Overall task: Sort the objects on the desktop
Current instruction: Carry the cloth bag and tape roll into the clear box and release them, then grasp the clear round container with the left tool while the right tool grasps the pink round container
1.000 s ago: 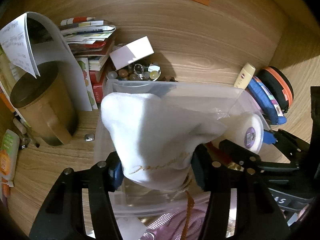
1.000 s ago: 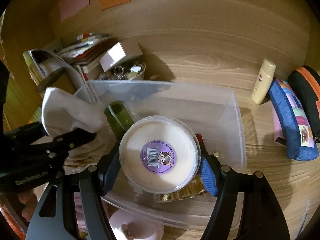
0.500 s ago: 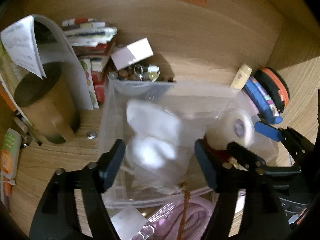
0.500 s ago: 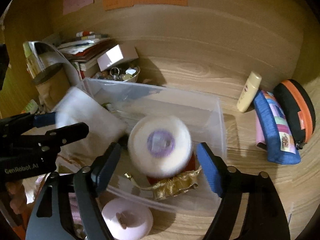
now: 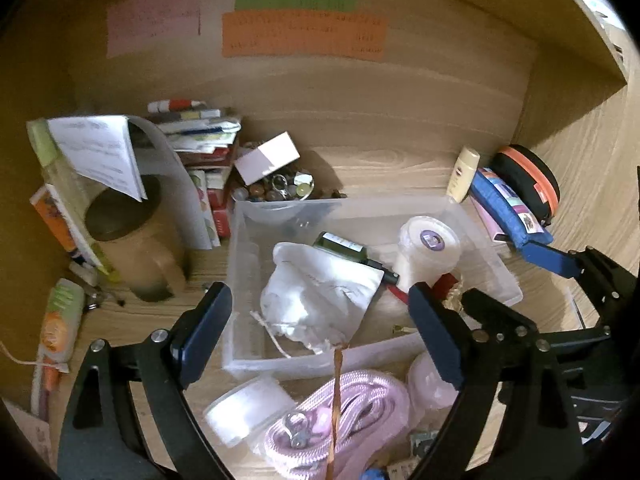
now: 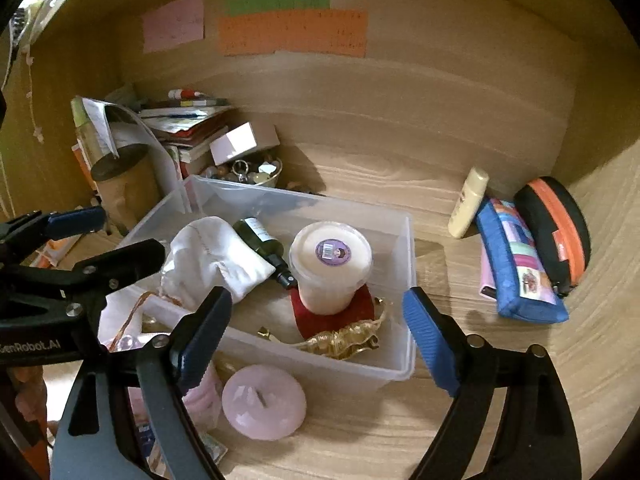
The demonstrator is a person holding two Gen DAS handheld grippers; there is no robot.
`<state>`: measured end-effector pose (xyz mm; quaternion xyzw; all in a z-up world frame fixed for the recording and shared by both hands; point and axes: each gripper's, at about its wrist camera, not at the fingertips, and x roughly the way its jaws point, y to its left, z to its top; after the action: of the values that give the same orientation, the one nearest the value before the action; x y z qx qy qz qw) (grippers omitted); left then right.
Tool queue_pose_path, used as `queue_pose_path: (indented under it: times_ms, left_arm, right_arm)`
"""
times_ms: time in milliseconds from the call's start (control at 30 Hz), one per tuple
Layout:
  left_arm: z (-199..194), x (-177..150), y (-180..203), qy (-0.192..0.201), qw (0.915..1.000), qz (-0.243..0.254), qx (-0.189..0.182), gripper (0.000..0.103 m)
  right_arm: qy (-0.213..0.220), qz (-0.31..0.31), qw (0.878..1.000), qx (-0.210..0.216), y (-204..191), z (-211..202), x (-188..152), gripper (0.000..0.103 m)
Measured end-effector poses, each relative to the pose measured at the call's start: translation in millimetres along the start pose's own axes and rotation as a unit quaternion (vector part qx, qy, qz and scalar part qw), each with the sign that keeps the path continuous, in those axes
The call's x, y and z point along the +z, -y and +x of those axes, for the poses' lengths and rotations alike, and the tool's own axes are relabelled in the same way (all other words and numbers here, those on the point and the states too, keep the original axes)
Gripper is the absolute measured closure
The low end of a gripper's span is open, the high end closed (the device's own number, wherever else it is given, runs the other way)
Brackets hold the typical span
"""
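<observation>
Both tongs, left tongs (image 5: 318,320) and right tongs (image 6: 318,332), are hanging open and empty above the clear bin (image 6: 404,264), where the white pouch (image 5: 320,296) and lidded tub (image 6: 330,264) are lying. The next move is probably picking up the pink disc (image 6: 264,406) from the tabletop (image 6: 480,360).

Three paper notes hang on the far wooden wall: a pink note (image 6: 173,22) at left, a green note (image 6: 277,2) above an orange note (image 6: 293,33).
</observation>
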<state>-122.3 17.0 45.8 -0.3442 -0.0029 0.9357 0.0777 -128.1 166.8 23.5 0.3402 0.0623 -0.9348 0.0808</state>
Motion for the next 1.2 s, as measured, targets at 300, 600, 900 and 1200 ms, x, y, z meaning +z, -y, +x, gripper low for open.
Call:
queue_pose_path:
  times_ms: [300, 600, 900, 1200]
  left_arm:
    - [-34, -10, -10, 0.018, 0.9997, -0.015, 0.003, 0.011]
    - [-43, -33, -32, -0.003, 0.9994, -0.029, 0.017, 0.010]
    - [-32, -68, -54, -0.042, 0.9974, -0.026, 0.053, 0.010]
    - [4, -86, -69, -0.095, 0.9930, -0.052, 0.047, 0.010]
  right_arm:
    - [0.024, -0.004, 1.000, -0.004, 0, -35, -9, 0.013]
    - [0.032, -0.014, 0.999, -0.006, 0, -50, -30, 0.006]
    - [0.000, -0.010, 1.000, -0.001, 5, -42, -56, 0.006]
    - [-0.043, -0.012, 0.999, 0.014, -2, -16, -77, 0.006]
